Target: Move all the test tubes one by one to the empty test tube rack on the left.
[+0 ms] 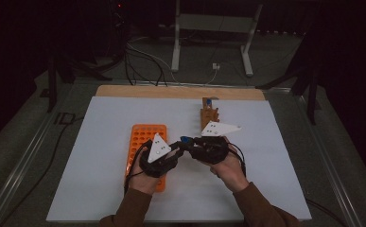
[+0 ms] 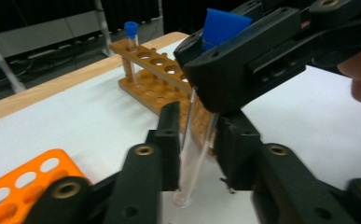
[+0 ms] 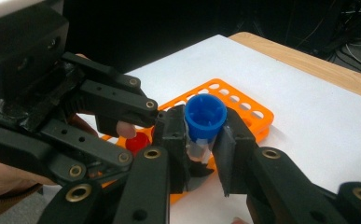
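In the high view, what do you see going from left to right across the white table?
Orange plastic tube rack → left gripper → blue-capped clear test tube → right gripper, with the brown wooden tube rack farther back.

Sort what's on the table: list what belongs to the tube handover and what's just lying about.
In the job:
clear tube with blue cap, held near the cap by the right gripper and lower down by the left gripper.

Lying about:
orange rack; wooden rack with one capped tube; red cap.
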Demonstrator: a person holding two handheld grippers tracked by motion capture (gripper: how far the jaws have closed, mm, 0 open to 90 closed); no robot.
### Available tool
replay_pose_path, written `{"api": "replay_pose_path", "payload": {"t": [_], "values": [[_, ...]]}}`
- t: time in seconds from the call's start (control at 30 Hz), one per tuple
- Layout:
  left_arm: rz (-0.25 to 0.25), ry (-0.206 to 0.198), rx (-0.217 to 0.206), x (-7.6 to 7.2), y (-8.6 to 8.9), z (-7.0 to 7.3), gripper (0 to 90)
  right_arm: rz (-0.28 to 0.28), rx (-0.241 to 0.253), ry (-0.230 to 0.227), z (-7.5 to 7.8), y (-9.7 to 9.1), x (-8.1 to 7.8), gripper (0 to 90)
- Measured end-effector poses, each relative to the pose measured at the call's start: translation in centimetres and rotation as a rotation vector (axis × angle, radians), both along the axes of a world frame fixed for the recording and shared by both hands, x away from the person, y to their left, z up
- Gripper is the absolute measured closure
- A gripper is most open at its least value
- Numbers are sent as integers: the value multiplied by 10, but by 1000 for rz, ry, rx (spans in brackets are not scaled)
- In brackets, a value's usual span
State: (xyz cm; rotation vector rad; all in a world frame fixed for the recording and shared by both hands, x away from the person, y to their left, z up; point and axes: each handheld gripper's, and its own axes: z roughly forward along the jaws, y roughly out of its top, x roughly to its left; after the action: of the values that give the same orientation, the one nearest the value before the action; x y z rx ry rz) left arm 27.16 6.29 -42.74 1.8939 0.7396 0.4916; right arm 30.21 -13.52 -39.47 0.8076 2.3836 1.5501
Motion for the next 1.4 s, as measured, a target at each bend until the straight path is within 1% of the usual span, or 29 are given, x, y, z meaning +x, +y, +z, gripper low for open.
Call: {"api": "replay_pose_path", "payload": {"t": [0.1, 0.13, 0.27, 0.33, 0.4, 0.47, 0.57, 0.6, 0.67, 0.77, 0.8, 0.9, 0.97, 1.07, 1.13, 1.17, 1.23, 1.4], "values": [[-13, 2, -5, 0, -1, -1, 767, 0, 6, 5, 0, -1, 0, 744], [-13, 3, -7, 0, -1, -1, 768, 3, 7, 2, 0, -1, 0, 713], [-16, 9, -20, 0, 0, -2, 770, 7, 30, -4, 2, -5, -1, 538], [-18, 7, -24, -1, 2, -2, 771, 4, 52, -5, 3, -9, -1, 426], [-20, 10, -38, -2, 5, -3, 771, -8, 64, -14, 4, -12, 0, 330], [-22, 10, -48, -4, 8, -3, 771, -24, 70, -26, 5, -16, -1, 256], [-23, 10, -65, -8, 13, -3, 771, -65, 64, -41, 6, -23, -1, 160], [-23, 11, -71, -9, 14, -3, 771, -76, 58, -44, 5, -25, -1, 153], [-25, 9, -69, -12, 18, -3, 771, -99, 37, -55, 4, -28, -1, 140], [-24, 8, -74, -15, 22, -4, 771, -124, 17, -62, 1, -31, -1, 97], [-24, 8, -76, -16, 23, -4, 771, -138, 5, -71, -1, -33, -1, 89], [-26, 10, -78, -20, 27, -5, 771, -173, -13, -76, -4, -36, 1, 42], [-28, 10, -83, -22, 30, -6, 771, -192, -24, -81, -6, -39, 2, 31], [-31, 5, -86, -25, 33, -8, 770, -220, -49, -102, -9, -43, 1, 19], [-36, 6, -91, -27, 36, -10, 770, -231, -49, -105, -12, -47, 0, 15], [-39, 5, -85, -27, 37, -11, 770, -236, -48, -101, -13, -50, -1, 8], [-43, 9, -85, -28, 39, -13, 770, -247, -45, -100, -15, -54, -1, 6], [-53, 8, -83, -32, 43, -18, 770, -260, -21, -97, -17, -63, -2, 6]]}}
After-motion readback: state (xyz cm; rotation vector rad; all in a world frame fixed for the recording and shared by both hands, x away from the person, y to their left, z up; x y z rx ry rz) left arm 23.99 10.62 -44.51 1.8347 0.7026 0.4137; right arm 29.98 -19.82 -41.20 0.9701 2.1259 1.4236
